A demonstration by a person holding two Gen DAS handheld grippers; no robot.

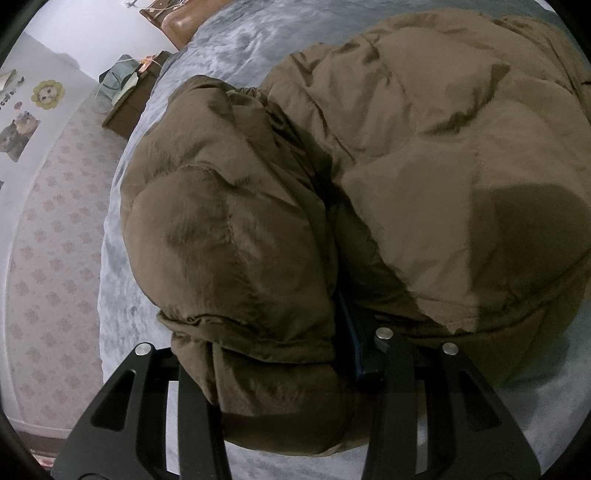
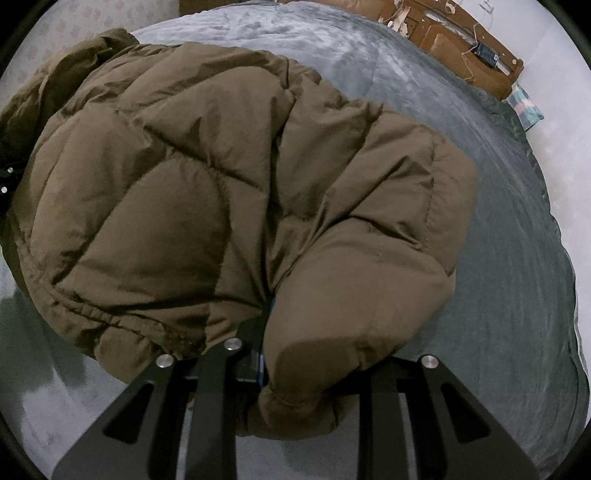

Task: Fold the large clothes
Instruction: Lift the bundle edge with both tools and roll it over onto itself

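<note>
I have a brown quilted puffer jacket (image 1: 424, 166) lying bunched on the bed's grey blanket (image 1: 240, 33), near its front edge. From the left wrist view its bulk runs away from me toward the upper right; from the right wrist view it runs toward the upper left, so the long axis goes roughly away from the front edge of the bed, though the folds make that hard to fix. I can read no brand, label or writing on the jacket. My left tongs (image 1: 277, 369) sit partly open, clamped on a thick padded fold, apparently a sleeve, that fills the gap between the fingers. My right tongs (image 2: 314, 373) stand narrower, also pinching a puffy fold; a blue-edged pad shows against the fabric on its left finger. Beyond the blanket, the left view shows a patterned pale floor (image 1: 55, 221), a low wooden nightstand (image 1: 129, 103) with a greenish bag on it, and wall stickers (image 1: 46, 94) whose lettering is too blurred to read. The right view shows a brown wooden headboard (image 2: 461, 44).
</note>
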